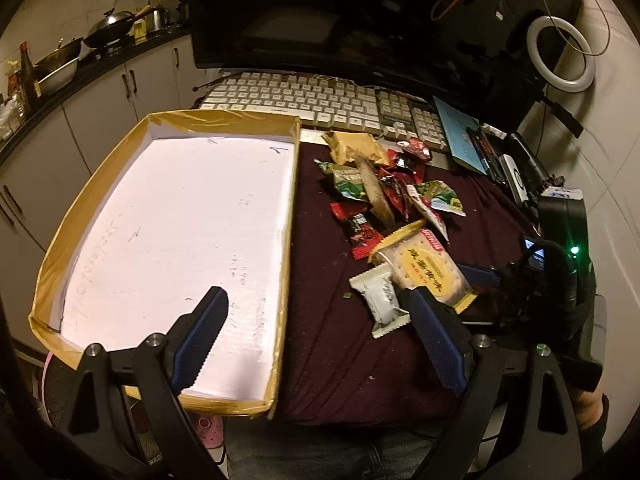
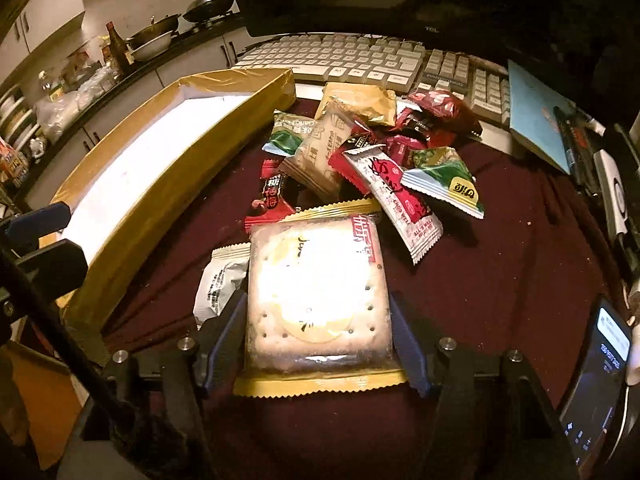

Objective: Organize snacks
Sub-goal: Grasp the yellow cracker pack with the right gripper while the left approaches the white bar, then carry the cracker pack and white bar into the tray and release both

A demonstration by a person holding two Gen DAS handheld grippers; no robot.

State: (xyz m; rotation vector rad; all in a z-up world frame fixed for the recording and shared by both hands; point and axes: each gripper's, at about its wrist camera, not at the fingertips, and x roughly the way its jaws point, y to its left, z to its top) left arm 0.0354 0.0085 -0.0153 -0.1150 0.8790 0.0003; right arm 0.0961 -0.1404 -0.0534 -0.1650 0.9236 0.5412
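I am closing my right claw (image 2: 318,344) on the cracker packet (image 2: 316,292), its two pads sitting against the packet's left and right sides, so the claw is clamped on the packet rather than merely straddling it, as far as I can judge. The packet is lying directly ahead of this claw, at the near end of the snack pile (image 2: 368,160), still down on the maroon cloth of the bench (image 2: 500,280). Its long axis is running straight away from me along the claw's fingers, one gold crimped seal pointing back at me and the other toward the pile; the printed face is looking up. I am taking it by the narrow sides because that width fits between the pads and leaves the flat face level for setting down.

Just left of the claw, touching the packet's edge, a small white sachet (image 2: 218,284) is lying. Farther left, the gold-rimmed tray (image 2: 168,184) is waiting, bare inside. My left claw (image 1: 316,340) is hanging with its pads wide apart, holding nothing, over the tray's near right edge. Beyond the pile, a keyboard (image 2: 340,60) is lying across the bench.
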